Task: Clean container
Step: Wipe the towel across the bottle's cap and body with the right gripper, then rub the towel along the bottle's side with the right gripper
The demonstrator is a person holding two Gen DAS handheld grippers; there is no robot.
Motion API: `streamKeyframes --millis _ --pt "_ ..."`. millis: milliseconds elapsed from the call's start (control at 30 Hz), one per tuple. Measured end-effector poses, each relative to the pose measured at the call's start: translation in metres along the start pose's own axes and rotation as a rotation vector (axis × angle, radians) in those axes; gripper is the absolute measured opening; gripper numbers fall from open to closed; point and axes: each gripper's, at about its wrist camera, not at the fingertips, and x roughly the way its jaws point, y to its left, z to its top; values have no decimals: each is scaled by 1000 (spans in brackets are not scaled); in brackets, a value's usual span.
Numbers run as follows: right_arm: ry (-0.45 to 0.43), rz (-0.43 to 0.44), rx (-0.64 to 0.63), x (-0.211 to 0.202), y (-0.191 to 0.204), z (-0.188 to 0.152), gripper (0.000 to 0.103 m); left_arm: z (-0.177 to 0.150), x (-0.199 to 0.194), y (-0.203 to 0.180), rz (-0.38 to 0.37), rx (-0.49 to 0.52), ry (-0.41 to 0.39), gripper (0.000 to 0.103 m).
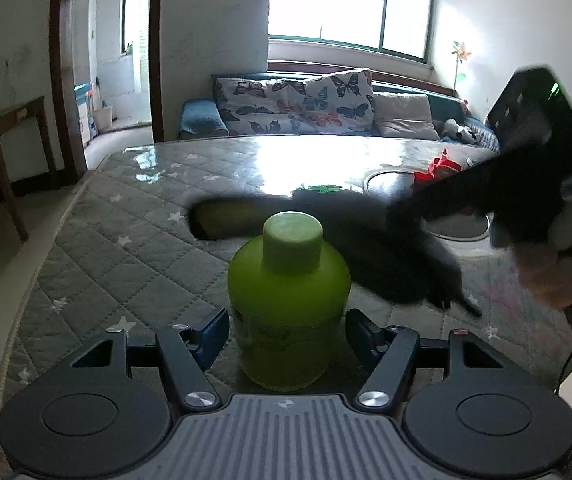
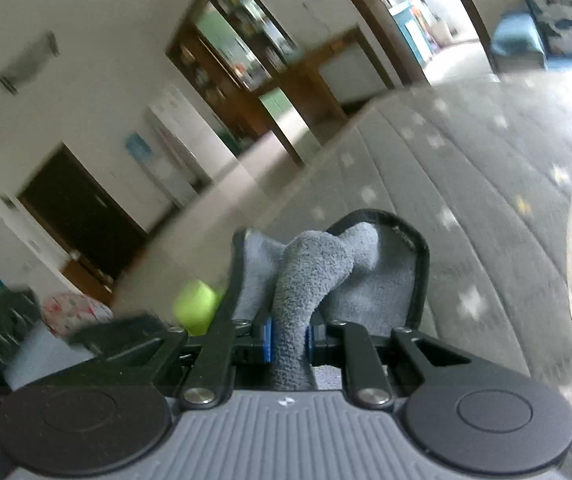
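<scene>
Bottle upright on quilted table cover, between left tongs' spread pads, neither clearly touching. Cap on; contents hidden by frosted green wall. Right tongs clenched on grey cloth, just above-right of bottle. Risk: a wipe with left unclamped likely tips or skids it.

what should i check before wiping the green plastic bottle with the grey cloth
1. Green plastic bottle upright on the quilted grey table cover: ok.
2. Left gripper gripping the bottle: not ok, fingers stand apart from its sides.
3. Right gripper shut on the grey fleecy cloth: ok.
4. Green cap on: ok.
5. Cloth touching the bottle: cannot tell, blurred.
</scene>
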Motion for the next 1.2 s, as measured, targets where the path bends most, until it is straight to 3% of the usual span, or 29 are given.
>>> streamKeyframes --millis 167,267,400,567,633,767,900,967,1033,1200 --pt "3 10 -29 16 6 13 16 0 0 -1 6 11 -8 67" --pt "7 11 16 27 -2 14 16 0 0 2 -5 14 -9 67" --pt "71 -47 17 48 -17 3 16 0 -2 2 -5 37 -12 67" --pt "153 -149 -76 52 -20 -23 16 -1 -7 5 4 53 -12 66" --pt "139 -187 -128 40 -13 -28 16 -2 -7 4 7 49 -7 66" --pt "67 -371 -263 18 3 -26 16 -2 -6 0 12 35 -9 66" --pt "74 -446 -402 9 22 -35 16 0 -8 -1 8 13 -19 67" --pt "96 -438 -450 12 31 -47 16 1 -9 -1 13 -5 -22 67" --pt "107 -372 -437 17 39 -56 15 0 -10 0 19 -26 -23 67" --pt "50 -151 -163 5 29 -45 14 1 -9 1 31 -45 -20 67"
